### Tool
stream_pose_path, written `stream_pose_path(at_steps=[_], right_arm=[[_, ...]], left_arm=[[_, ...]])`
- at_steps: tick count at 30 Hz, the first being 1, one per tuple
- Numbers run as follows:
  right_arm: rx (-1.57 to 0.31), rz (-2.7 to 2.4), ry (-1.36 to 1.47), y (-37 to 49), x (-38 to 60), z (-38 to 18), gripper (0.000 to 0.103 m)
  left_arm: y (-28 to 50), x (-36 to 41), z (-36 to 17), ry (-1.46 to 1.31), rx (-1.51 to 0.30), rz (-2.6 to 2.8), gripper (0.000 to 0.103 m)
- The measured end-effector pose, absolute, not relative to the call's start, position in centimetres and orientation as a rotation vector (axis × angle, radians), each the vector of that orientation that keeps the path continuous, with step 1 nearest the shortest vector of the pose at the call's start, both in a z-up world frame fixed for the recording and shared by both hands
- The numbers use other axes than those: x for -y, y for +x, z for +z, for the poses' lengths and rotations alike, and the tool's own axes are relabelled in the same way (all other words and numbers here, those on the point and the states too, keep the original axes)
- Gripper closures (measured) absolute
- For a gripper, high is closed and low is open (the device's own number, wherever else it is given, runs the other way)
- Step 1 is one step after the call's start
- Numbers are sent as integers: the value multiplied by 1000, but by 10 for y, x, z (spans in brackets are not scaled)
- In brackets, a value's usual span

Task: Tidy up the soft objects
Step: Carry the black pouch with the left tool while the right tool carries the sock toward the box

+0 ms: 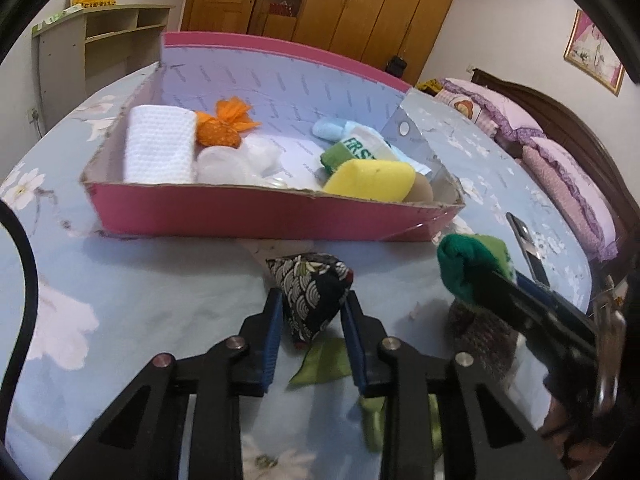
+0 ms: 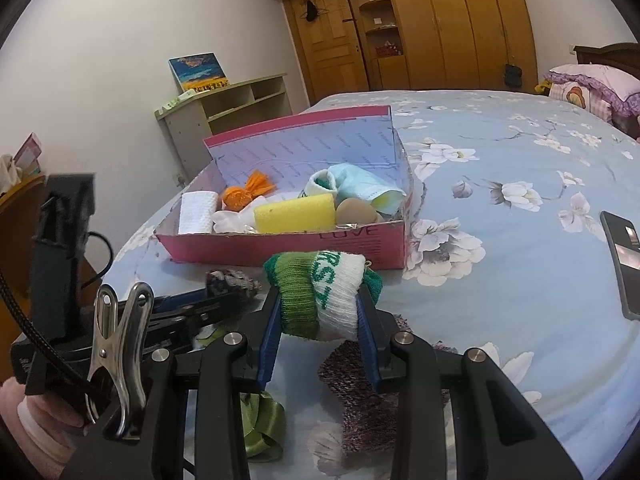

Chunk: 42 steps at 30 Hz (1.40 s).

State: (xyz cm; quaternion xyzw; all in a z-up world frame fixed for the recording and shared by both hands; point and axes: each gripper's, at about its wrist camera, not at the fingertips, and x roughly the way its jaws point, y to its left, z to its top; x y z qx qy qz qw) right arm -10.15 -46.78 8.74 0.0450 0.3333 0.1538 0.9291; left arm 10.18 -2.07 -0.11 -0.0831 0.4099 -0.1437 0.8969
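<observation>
**Pink box, 2 soft things on their way in**

Pink cardboard makes the box [image 1: 256,210], and it sits open on the flowery bedsheet [image 1: 120,292] so soft things can be dropped in from above. Going left to right inside it: a white knitted roll [image 1: 158,148] standing on end at the left wall, an orange pouch [image 1: 220,130], some white fluffy bits, then a yellow sponge [image 1: 368,180] lying on its side near the right end.

In front of the box, the left gripper [image 1: 312,308] has its 2 blue fingers pressed on the sides of a black patterned bean bag [image 1: 310,296]. The bag is shaped like a little pyramid, its tip points up toward the box, and its base rests near the sheet. The squeeze from both sides probably keeps it from slipping when it is lifted.

Further right, the right gripper [image 2: 318,310] is clamped on a rolled sock [image 2: 320,294], green and white. The roll lies sideways across the fingers, green end at the left, white part at the right, and is held up off the sheet just in front of the box.

A green ribbon [image 2: 264,428] and a grey knitted piece [image 2: 360,392] lie under the grippers. A dark phone [image 2: 624,260] lies far right.
</observation>
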Motion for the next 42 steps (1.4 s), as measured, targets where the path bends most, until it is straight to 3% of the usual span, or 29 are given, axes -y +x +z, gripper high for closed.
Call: stream_pose_path(at_steps=[18, 42], right_arm=[[-678, 311, 70, -100, 453, 112, 68], [-715, 300, 22, -50, 459, 136, 68]], left_arm=[[85, -4, 37, -177, -737, -297, 73], [171, 25, 52, -61, -730, -304, 73]])
